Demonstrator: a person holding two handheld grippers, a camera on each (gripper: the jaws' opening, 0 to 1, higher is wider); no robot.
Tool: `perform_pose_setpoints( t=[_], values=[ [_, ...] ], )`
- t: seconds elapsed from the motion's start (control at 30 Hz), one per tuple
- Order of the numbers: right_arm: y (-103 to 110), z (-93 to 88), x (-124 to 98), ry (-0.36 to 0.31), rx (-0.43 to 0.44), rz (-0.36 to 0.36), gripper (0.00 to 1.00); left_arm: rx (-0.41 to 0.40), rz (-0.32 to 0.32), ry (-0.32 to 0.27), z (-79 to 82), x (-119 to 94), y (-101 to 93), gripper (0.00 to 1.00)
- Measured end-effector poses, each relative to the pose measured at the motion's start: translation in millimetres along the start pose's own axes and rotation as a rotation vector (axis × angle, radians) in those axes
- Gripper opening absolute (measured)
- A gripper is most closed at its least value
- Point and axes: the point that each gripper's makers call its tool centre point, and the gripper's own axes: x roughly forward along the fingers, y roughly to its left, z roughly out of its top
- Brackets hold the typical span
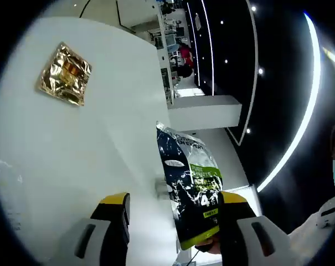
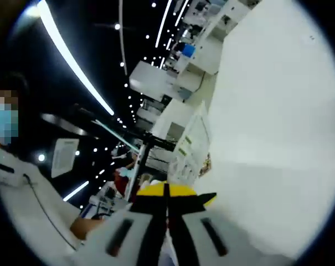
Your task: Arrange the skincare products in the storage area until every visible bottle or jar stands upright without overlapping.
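Dark sachet point(image 1: 192, 188) btwn spread left fingers point(image 1: 114, 213), gold packet point(image 1: 65, 73) well beyond.

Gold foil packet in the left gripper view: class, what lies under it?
The gold foil packet lies flat on the white table. Bare white surface shows all around it; whatever is directly beneath is covered.

Little legible print: one numeral on a sachet.

In the left gripper view we read a large white "4" low on the dark navy, white and green foil sachet point(image 1: 190, 191), which stands between the jaws near the right one. Its green panel carries rows of small white characters, and a white brand line runs across its top edge, but both are too blurred for us to read. The crinkled gold foil packet point(image 1: 65, 74) lying far left on the white table point(image 1: 73, 166) shows no legible lettering.
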Motion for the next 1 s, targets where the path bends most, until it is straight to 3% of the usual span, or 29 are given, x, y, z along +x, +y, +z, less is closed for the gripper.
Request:
perform_pose_setpoints(
  t=[0.17,0.2,0.27,0.4,0.5,0.53,0.6,0.63,0.67,0.77,0.83,0.87,0.93,1.0],
  values=[
    [16,-18.5,-25,0.041,0.002,0.031,0.00,-0.006,-0.156,0.030,-22.0,8,-36.8,0.36],
    [20,-19.4,-30,0.031,0.003,0.043,0.00,0.005,-0.121,0.026,-25.2,9,-34.1,0.32],
    [20,-22.1,-41,0.015,0.017,0.043,0.00,0.052,-0.119,0.051,-33.1,8,-35.0,0.16],
    [16,-35.8,-57,0.019,0.017,-0.004,0.00,0.064,-0.128,0.066,-46.7,5,-44.7,0.03],
    [16,-44.5,-68,0.006,-0.003,-0.025,0.01,0.131,-0.141,0.090,-57.9,4,-53.6,0.02],
    [20,-45.1,-72,-0.015,-0.005,-0.006,0.03,0.167,-0.149,0.140,-68.9,3,-58.5,0.02],
    [26,-39.9,-75,-0.073,0.020,0.011,0.18,0.176,-0.126,0.219,-87.9,4,-61.3,0.01],
    [29,-40.0,-78,-0.075,0.023,0.026,0.20,0.195,-0.114,0.239,-95.6,5,-61.9,0.01],
    [33,-40.8,-79,-0.071,0.026,0.041,0.15,0.194,-0.109,0.271,-106.7,6,-65.4,0.01],
    [37,-40.8,-83,-0.069,0.003,0.037,0.11,0.198,-0.126,0.285,-123.8,10,-76.1,0.01],
    [37,-41.6,-87,-0.065,0.017,0.047,0.02,0.211,-0.114,0.300,-132.9,12,-75.9,0.01],
    [36,-41.3,-88,-0.073,0.045,0.038,0.01,0.231,-0.080,0.270,-130.6,13,-70.3,0.02],
    [38,-43.5,-92,-0.083,0.026,0.040,0.00,0.247,-0.085,0.259,-133.6,13,-72.5,0.02],
    [45,-39.5,-96,-0.134,0.035,0.068,0.00,0.255,-0.101,0.258,-136.5,13,-77.6,0.06]
  ],
)
